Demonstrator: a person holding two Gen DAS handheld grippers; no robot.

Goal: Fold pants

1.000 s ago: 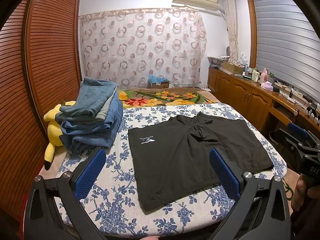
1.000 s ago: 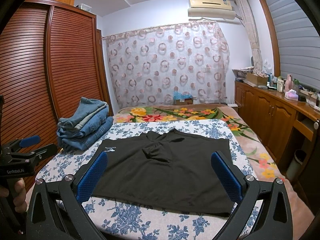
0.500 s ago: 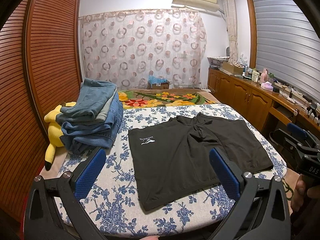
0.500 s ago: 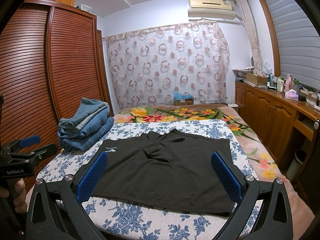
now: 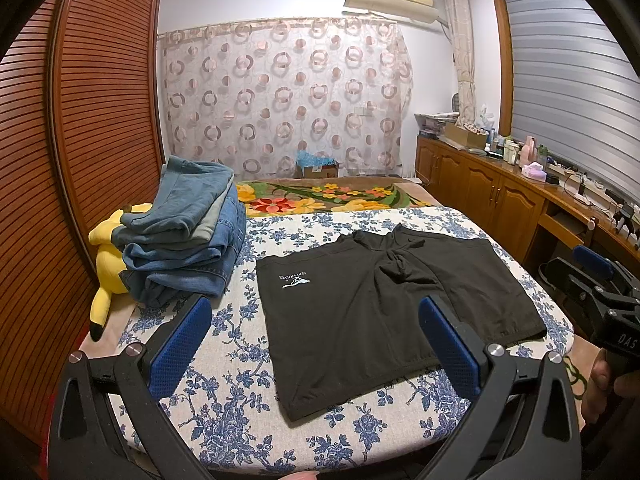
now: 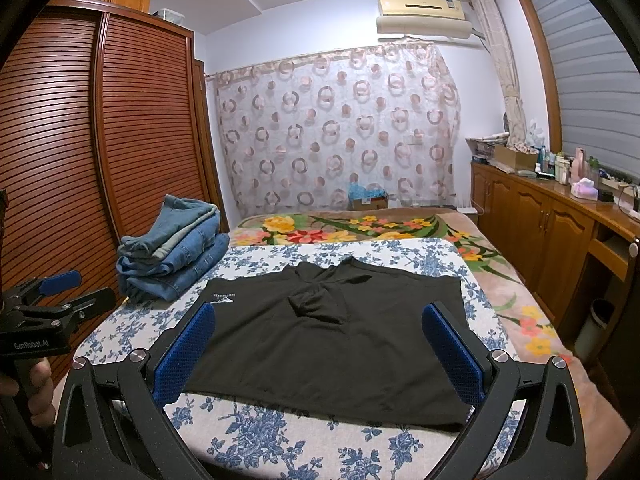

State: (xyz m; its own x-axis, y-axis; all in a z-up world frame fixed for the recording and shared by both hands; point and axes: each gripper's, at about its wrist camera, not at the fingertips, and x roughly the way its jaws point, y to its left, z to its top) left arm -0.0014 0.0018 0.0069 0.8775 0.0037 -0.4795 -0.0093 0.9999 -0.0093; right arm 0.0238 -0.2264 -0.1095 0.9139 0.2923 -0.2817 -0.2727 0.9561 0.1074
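1. left wrist cam: near foot of bed [image 5: 240, 420], left side, facing curtain [image 5: 288, 96].
2. right wrist cam: same edge, further right, same heading.
3. overlap: black pants [image 5: 384, 316], jeans stack [image 6: 172, 256].

I see the bed [image 5: 224, 392], blue-floral sheet, carrying black shorts [image 5: 384, 320] spread flat at centre, a folded denim stack [image 5: 188, 240] far left, and a yellow plush toy [image 5: 106, 264] beside the stack.

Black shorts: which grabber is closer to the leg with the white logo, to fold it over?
Probably the left gripper. Open, it faces the black shorts' logo side; the open right gripper faces the other leg.
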